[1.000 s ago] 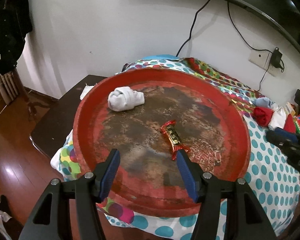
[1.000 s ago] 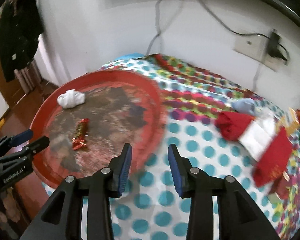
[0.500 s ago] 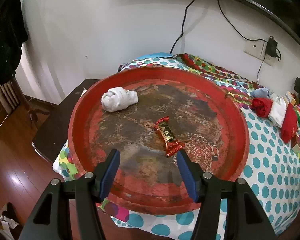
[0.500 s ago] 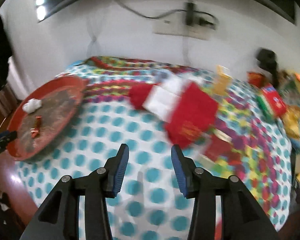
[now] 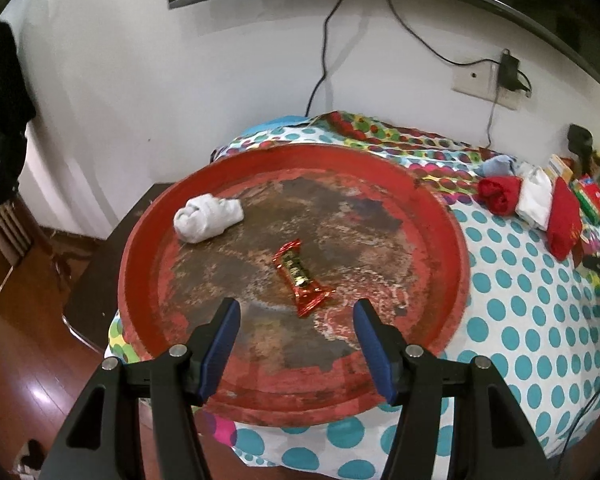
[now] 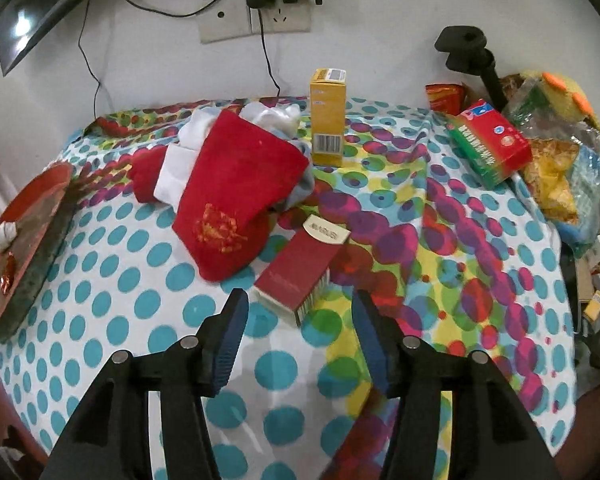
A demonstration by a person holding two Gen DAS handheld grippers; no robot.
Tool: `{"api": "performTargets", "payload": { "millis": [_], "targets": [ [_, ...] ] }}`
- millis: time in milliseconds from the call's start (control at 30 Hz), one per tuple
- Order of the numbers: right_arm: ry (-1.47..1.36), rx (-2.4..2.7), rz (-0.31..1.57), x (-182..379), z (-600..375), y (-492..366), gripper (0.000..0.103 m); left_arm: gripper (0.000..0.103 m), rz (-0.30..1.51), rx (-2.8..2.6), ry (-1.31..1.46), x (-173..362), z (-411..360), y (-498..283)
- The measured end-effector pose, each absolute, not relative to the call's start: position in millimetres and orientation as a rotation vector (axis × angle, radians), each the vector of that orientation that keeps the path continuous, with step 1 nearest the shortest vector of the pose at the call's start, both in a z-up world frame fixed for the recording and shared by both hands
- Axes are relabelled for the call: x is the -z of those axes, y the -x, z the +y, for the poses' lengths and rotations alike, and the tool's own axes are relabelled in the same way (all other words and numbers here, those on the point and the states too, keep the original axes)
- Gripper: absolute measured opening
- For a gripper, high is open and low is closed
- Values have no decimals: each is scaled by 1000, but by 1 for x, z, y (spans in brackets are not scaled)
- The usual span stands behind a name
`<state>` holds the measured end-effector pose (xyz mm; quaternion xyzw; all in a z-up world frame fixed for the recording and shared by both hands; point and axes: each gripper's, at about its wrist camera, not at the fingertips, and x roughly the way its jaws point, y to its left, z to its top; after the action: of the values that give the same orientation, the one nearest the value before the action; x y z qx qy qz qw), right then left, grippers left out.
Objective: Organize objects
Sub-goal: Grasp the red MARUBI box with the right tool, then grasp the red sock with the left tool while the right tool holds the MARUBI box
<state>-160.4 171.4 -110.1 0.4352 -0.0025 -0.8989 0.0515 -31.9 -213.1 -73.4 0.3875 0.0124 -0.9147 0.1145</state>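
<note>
My right claw (image 6: 296,312) gapes wide and empty just short of a dark red box (image 6: 300,266) lying on the dotted surface (image 6: 140,320); its pale label is too blurred to read. Beyond it lie a red sock (image 6: 236,196) with a gold emblem and an upright yellow box (image 6: 327,120) showing a barcode. My left claw (image 5: 296,318) hangs equally wide over the red tray (image 5: 452,236), just short of a red candy wrapper (image 5: 298,274), a white rolled sock (image 5: 208,218) farther back.

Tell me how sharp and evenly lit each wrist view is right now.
Left wrist view: sharp; glare on the wooden floor at lower left, black fisheye corners. Right wrist view: also sharp; a lamp glints in the dark screen at top left, and the table's straight edges bow outward.
</note>
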Motion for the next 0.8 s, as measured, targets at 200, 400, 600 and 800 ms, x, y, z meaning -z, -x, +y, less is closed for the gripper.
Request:
{"api": "performTargets", "payload": {
  "millis": [200, 400, 600, 800],
  "targets": [
    [-1342, 2718, -20, 124, 168, 180, 53, 60, -70, 2715, -1121, 65, -182, 35],
    [-1321, 2731, 29, 128, 181, 188, 33, 60, -155, 2843, -1175, 61, -125, 54],
    [-1308, 2758, 74, 128, 206, 193, 28, 60, -97, 2988, -1310, 73, -55, 97],
    [-1308, 2738, -45, 129, 225, 199, 28, 60, -70, 3073, -1419, 86, 11, 144]
  ]
}}
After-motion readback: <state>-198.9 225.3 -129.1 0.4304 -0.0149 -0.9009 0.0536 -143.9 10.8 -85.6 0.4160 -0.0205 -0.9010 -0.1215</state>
